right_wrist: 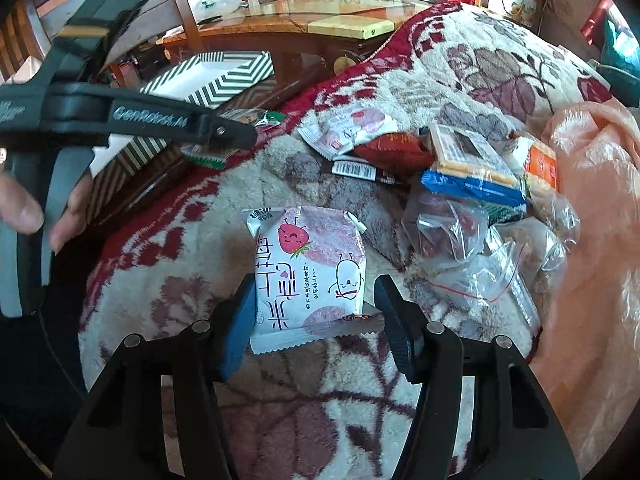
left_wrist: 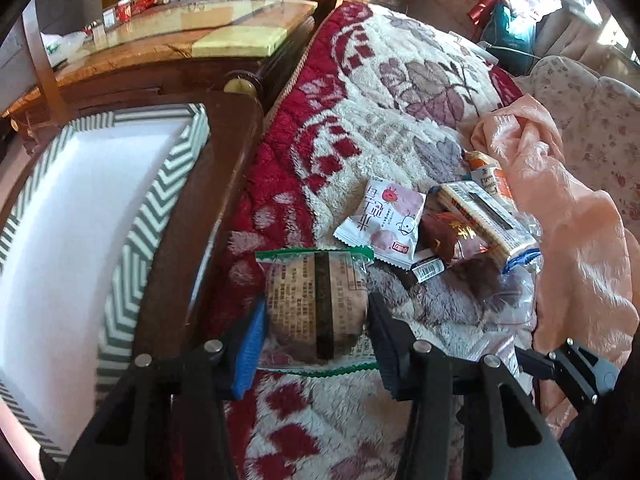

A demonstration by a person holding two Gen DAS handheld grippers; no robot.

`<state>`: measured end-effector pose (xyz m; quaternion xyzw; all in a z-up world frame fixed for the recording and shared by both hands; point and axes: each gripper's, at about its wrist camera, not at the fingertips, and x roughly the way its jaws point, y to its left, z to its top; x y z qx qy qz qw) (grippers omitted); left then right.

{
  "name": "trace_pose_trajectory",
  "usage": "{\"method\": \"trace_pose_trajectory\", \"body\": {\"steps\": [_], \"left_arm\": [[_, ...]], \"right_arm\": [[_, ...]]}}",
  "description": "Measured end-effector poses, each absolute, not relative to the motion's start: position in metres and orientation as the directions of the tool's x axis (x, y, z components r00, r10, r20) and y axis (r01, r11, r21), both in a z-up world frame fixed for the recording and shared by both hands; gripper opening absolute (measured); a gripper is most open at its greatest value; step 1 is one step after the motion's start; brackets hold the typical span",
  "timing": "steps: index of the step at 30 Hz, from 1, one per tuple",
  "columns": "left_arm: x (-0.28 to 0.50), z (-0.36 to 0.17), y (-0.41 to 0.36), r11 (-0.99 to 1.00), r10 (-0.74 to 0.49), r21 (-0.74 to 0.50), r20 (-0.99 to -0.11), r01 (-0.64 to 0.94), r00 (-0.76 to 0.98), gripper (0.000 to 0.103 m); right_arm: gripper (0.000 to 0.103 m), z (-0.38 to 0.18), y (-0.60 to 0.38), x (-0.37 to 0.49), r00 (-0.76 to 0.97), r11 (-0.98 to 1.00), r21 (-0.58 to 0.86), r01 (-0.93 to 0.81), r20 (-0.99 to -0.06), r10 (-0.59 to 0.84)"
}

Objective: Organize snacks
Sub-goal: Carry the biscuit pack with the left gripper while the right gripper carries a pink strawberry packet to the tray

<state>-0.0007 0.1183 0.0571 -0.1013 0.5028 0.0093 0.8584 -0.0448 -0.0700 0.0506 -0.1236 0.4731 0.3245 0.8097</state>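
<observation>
Left tool (left_wrist: 316, 320): clenched on a brown round pastry in a clear wrapper with green serrated ends (left_wrist: 316, 304); blue pad on one flank, black pad on the other, both pressing the wrapper. Packet held above the red-and-cream floral fleece blanket (left_wrist: 360, 128), near the blanket's edge.

Right tool (right_wrist: 316, 312): grasping a white-and-pink strawberry-print snack packet (right_wrist: 310, 268) by its sides; packet upright between the pads, over the blanket.

Snack pile: a second white-and-pink strawberry packet (left_wrist: 382, 220), a dark red foil packet (left_wrist: 452, 236), a clear-wrapped cracker stack with a blue end (left_wrist: 486, 220) and an orange-labelled packet (left_wrist: 490, 178) heaped together on the blanket, touching and overlapping (some clear zip bags (right_wrist: 472, 256) lie just beside them).

Box: white open box with a grey-and-white chevron rim (left_wrist: 160, 184), on the dark wooden surface (left_wrist: 208, 220) beside the bed.

Bag: peach plastic bag (left_wrist: 568, 224), crumpled, touching the pile's far side.

Hand: person's fingers (right_wrist: 28, 208) around the left tool's grey handle, seen from the right wrist.
</observation>
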Motion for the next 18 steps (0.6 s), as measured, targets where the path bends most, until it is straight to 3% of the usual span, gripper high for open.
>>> {"method": "trace_pose_trajectory", "body": {"steps": [18], "left_arm": [[-0.036, 0.097, 0.208, 0.961, 0.047, -0.114, -0.829, -0.251, 0.557, 0.052]], "right_arm": [[0.059, 0.076, 0.005, -0.037, 0.328, 0.673, 0.081, -0.735, -0.827, 0.458]]}}
